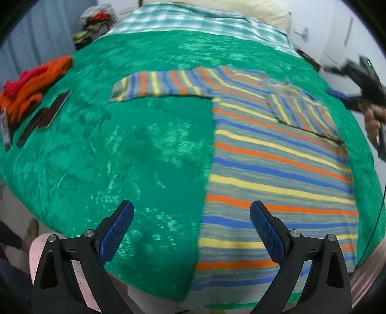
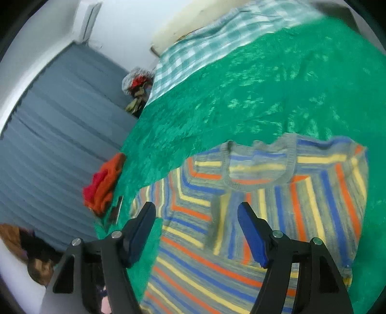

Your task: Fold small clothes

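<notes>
A striped knit sweater (image 1: 277,169), grey with blue, orange and yellow bands, lies flat on a green bedspread (image 1: 144,145). Its left sleeve (image 1: 159,84) is stretched out sideways; its right sleeve (image 1: 301,111) is folded over the body. My left gripper (image 1: 191,217) is open and empty, hovering above the sweater's lower left edge. In the right wrist view the sweater (image 2: 241,217) shows its neckline (image 2: 260,164) and folded sleeve. My right gripper (image 2: 196,215) is open and empty above the sweater's chest. The right gripper also shows at the left wrist view's right edge (image 1: 366,79).
An orange and red pile of clothes (image 1: 31,89) and a dark flat item (image 1: 48,113) lie at the bed's left edge. A checked blanket (image 1: 193,21) covers the far end. A heap of clothes (image 1: 96,21) sits beyond the bed by grey curtains (image 2: 60,145).
</notes>
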Motion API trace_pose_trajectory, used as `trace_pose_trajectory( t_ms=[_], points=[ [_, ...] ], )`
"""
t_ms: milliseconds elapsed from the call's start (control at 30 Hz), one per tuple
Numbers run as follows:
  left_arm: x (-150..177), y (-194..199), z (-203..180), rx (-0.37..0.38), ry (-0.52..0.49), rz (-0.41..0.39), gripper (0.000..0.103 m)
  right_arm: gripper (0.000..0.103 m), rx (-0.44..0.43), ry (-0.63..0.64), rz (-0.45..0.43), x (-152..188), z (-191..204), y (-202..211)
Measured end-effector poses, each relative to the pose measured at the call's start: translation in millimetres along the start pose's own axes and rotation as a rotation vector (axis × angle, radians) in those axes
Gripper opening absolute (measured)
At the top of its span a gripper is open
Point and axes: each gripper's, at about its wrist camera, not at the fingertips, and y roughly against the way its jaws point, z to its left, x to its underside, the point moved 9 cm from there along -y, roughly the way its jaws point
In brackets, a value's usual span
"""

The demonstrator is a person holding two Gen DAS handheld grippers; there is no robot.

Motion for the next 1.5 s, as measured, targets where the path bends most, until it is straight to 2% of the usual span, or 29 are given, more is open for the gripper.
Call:
trace_pose_trajectory(
  t_ms=[67,167,233,267,300,333,367,400,467,500,533,600,667,700,733,767,833,900,967,1000,1067,1100,1200,1267,1300,1333,1400,1500],
  points=[
    [1,-5,3,-0.005,0.013,0.007,0.098,0.071,0.066,-0.031,-0.001,4,-27,6],
    [2,-14,-2,0.003,0.005,0.026,0.098,0.065,0.181,-0.024,0.104,22,-59,-13],
    [2,-16,-10,0.005,-0.029,0.025,0.098,0.057,0.29,-0.012,0.186,43,-93,-20],
    [3,-16,-14,-0.001,-0.049,0.025,0.098,0.051,0.392,-0.014,0.226,54,-120,-20],
    [3,-16,-16,-0.009,-0.072,0.024,0.098,0.028,0.478,-0.02,0.225,59,-144,-12],
    [3,-16,-18,-0.014,-0.085,0.021,0.098,0.01,0.515,-0.023,0.199,55,-155,-4],
    [4,-15,-20,-0.018,-0.095,0.016,0.098,0.011,0.562,-0.028,0.158,52,-165,11],
    [3,-16,-21,-0.013,-0.097,0.016,0.098,0.016,0.575,-0.03,0.119,49,-164,24],
    [4,-16,-27,0.006,-0.104,0.024,0.098,0.025,0.543,0.004,0.09,48,-146,38],
    [5,-17,-33,0.017,-0.11,0.031,0.098,0.034,0.485,0.041,0.098,54,-128,42],
    [6,-18,-38,0.027,-0.118,0.034,0.098,0.043,0.462,0.064,0.112,61,-115,44],
    [9,-19,-52,0.048,-0.148,0.038,0.098,0.045,0.434,0.106,0.166,89,-94,47],
    [18,-24,-63,0.06,-0.185,0.056,0.098,0.045,0.387,0.113,0.242,134,-79,49],
    [28,-28,-69,0.067,-0.216,0.092,0.098,0.045,0.38,0.111,0.269,153,-75,49],
    [39,-33,-73,0.07,-0.247,0.14,0.098,0.045,0.378,0.103,0.305,176,-74,50],
    [60,-41,-75,0.052,-0.303,0.229,0.098,0.045,0.382,0.094,0.341,199,-76,50],
    [87,-45,-71,-0.007,-0.382,0.294,0.1,0.045,0.435,0.071,0.428,255,-84,65],
    [102,-34,-65,-0.035,-0.422,0.287,0.102,0.046,0.494,0.062,0.452,295,-85,86],
    [120,-30,-58,-0.021,-0.412,0.372,0.102,0.046,0.527,0.017,0.499,330,-85,107],
    [128,-27,-53,-0.014,-0.402,0.404,0.102,0.047,0.571,0.007,0.536,347,-88,115],
    [128,-15,-47,-0.021,-0.405,0.382,0.101,0.047,0.621,-0.01,0.597,377,-90,131],
    [124,-7,-44,-0.026,-0.405,0.352,0.101,0.047,0.629,-0.02,0.589,380,-88,137],
    [99,23,-39,-0.031,-0.365,0.242,0.101,0.048,0.654,0.03,0.457,359,-67,156],
    [81,41,-39,-0.028,-0.334,0.174,0.101,0.06,0.685,0.1,0.334,332,-45,167],
    [70,51,-38,-0.03,-0.322,0.134,0.101,0.072,0.683,0.121,0.28,319,-34,168],
    [62,57,-40,-0.035,-0.319,0.108,0.101,0.078,0.671,0.142,0.213,306,-17,169],
    [46,75,-44,-0.049,-0.319,0.048,0.101,0.079,0.634,0.181,0.103,282,12,168],
    [32,90,-47,-0.043,-0.302,-0.006,0.101,0.086,0.615,0.222,0.039,263,44,158]
  ],
)
